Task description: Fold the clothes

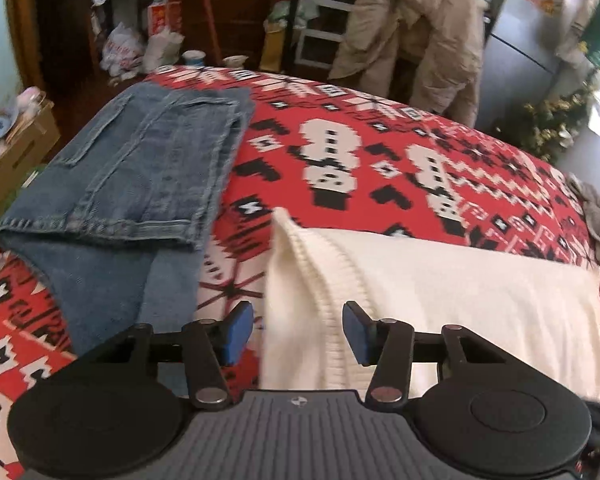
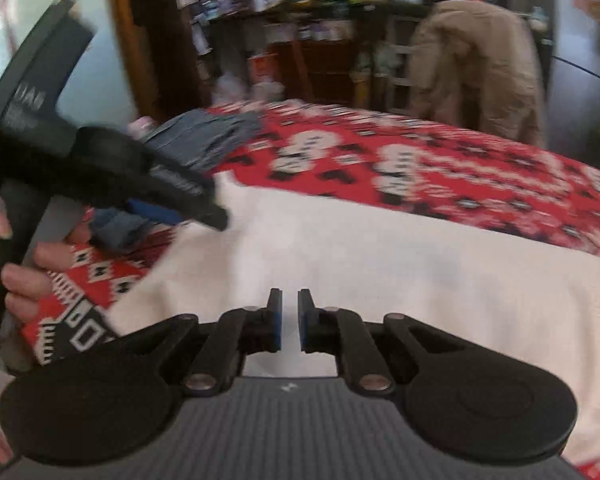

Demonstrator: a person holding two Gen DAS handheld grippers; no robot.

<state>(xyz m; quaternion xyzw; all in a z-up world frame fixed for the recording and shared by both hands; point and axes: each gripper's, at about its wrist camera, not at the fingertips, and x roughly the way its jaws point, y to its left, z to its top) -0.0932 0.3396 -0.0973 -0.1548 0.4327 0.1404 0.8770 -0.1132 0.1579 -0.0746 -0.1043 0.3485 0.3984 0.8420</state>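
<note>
White knit sweater [image 1: 440, 292] lies flat on the near part of a bed, over a red, white and black patterned blanket [image 1: 380, 140]. Its ribbed edge is lifted into a ridge between the blue pads of the left gripper [image 1: 298, 334]; the jaws stand half apart, pads not pressing the knit. Folded blue jeans [image 1: 140, 168] rest on the blanket just left of the sweater, not touching it. Right gripper [image 2: 290, 320] hovers over the sweater's plain middle, fingers nearly together, nothing between them. In the right wrist view a hand [image 2: 24, 268] grips the left gripper's handle, tilted downward. A tan jacket [image 1: 412, 36] hangs beyond the bed.
</note>
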